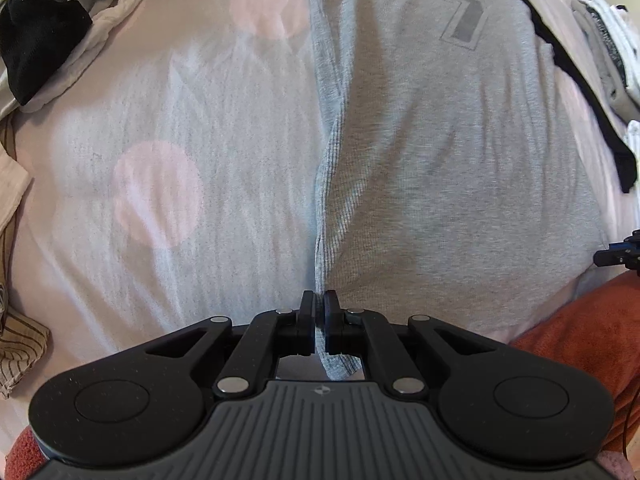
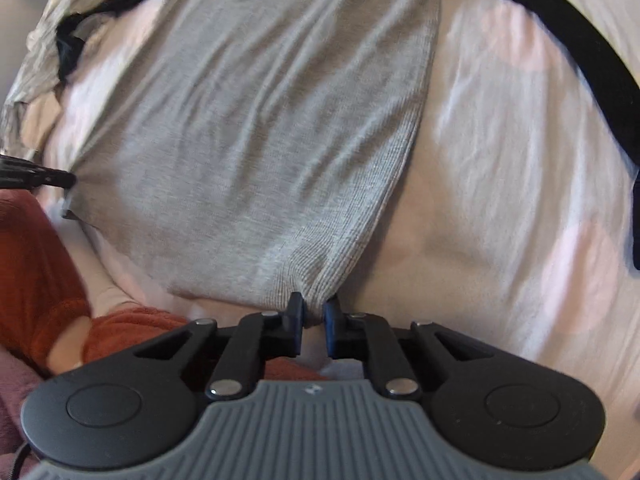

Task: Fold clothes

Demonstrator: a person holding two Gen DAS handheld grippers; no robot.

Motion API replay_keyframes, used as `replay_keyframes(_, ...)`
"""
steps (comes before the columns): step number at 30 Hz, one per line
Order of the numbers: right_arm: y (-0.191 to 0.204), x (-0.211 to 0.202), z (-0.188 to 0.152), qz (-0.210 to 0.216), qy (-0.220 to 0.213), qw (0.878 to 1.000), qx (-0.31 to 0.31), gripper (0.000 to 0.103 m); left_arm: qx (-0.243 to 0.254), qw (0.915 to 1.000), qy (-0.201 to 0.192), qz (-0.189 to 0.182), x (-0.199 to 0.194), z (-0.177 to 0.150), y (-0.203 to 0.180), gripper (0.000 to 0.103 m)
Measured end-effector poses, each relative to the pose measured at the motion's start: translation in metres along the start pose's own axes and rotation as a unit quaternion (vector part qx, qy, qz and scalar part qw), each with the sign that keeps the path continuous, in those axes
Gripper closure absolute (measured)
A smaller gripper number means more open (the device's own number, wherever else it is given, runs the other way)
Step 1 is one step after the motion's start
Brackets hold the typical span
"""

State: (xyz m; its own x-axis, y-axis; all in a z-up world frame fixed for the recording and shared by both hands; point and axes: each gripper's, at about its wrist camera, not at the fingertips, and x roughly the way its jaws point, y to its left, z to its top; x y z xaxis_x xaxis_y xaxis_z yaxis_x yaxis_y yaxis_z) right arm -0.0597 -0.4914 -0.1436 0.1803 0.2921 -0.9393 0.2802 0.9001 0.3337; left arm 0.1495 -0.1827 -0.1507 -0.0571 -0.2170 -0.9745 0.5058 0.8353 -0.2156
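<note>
A grey shirt (image 1: pixel 440 140) with a dark printed "7" lies spread flat on the pale pink bedsheet (image 1: pixel 160 200). My left gripper (image 1: pixel 319 300) is shut on its ribbed hem edge, and the cloth runs up between the pads. In the right wrist view the same grey shirt (image 2: pixel 260 120) stretches away from me. My right gripper (image 2: pixel 314 304) pinches the shirt's other near ribbed corner, with a bunch of fabric filling the narrow gap between the pads. Each gripper's tip shows at the edge of the other's view: the right gripper (image 1: pixel 616 254) and the left gripper (image 2: pixel 40 178).
A black garment (image 1: pixel 36 36) on white cloth (image 1: pixel 116 12) lies at the far left. A striped cloth (image 1: pixel 20 344) sits at the near left. Folded clothes (image 1: pixel 608 52) are stacked at the right, past a black garment's edge (image 1: pixel 580 80). An orange sleeve (image 2: pixel 36 264) is close by.
</note>
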Motion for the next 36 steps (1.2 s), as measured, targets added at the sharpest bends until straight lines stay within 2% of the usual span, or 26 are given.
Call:
replay_keyframes(3, 0.003, -0.018, -0.001, -0.019, 0.015, 1.000, -0.014, 0.093, 0.012, 0.9999, 0.000, -0.011, -0.010, -0.001, -0.002, 0.101)
replay_keyframes(6, 0.003, -0.013, -0.004, -0.036, 0.054, 0.998, -0.026, 0.094, 0.027, 0.9995, 0.010, -0.010, -0.011, -0.004, -0.002, 0.101)
replay_keyframes(13, -0.007, 0.025, 0.006, -0.052, 0.112, 0.992, -0.036, 0.094, 0.056, 0.9960, 0.059, 0.038, 0.021, 0.008, -0.009, 0.101)
replay_keyframes(17, -0.011, 0.029, 0.008, -0.049, 0.121, 0.990, -0.045, 0.092, 0.056, 0.9932, 0.089, 0.050, 0.037, 0.020, -0.015, 0.101)
replay_keyframes(19, -0.013, 0.025, 0.008, -0.045, 0.120, 0.991, -0.050, 0.088, 0.051, 0.9915, 0.108, 0.052, 0.042, 0.024, -0.014, 0.100)
replay_keyframes(20, -0.015, 0.021, 0.007, -0.044, 0.115, 0.991, -0.051, 0.075, 0.049, 0.9914, 0.113, 0.045, 0.041, 0.026, -0.013, 0.094)
replay_keyframes(21, -0.018, 0.014, 0.005, -0.045, 0.105, 0.992, -0.050, 0.067, 0.046, 0.9923, 0.109, 0.036, 0.037, 0.027, -0.011, 0.088)
replay_keyframes(22, -0.023, 0.005, 0.005, -0.046, 0.091, 0.994, -0.046, 0.062, 0.044, 0.9934, 0.102, 0.030, 0.031, 0.028, -0.008, 0.078)
replay_keyframes(23, -0.028, -0.005, 0.004, -0.046, 0.077, 0.995, -0.040, 0.062, 0.044, 0.9944, 0.093, 0.025, 0.024, 0.029, -0.006, 0.074)
replay_keyframes(27, -0.048, -0.045, 0.013, -0.048, 0.004, 0.999, -0.014, 0.062, 0.043, 0.9983, 0.038, -0.002, -0.013, 0.049, 0.004, 0.072)
replay_keyframes(30, -0.059, -0.069, 0.034, -0.060, -0.064, 0.996, -0.002, 0.062, 0.040, 0.9989, -0.024, 0.002, -0.040, 0.079, 0.009, 0.071)
replay_keyframes(33, -0.072, -0.081, 0.063, -0.067, -0.124, 0.990, 0.005, 0.062, 0.040, 0.9964, -0.075, 0.000, -0.047, 0.117, 0.001, 0.071)
replay_keyframes(36, -0.079, -0.073, 0.094, -0.071, -0.164, 0.984, 0.006, 0.062, 0.054, 0.9918, -0.116, 0.009, -0.052, 0.156, -0.005, 0.069)
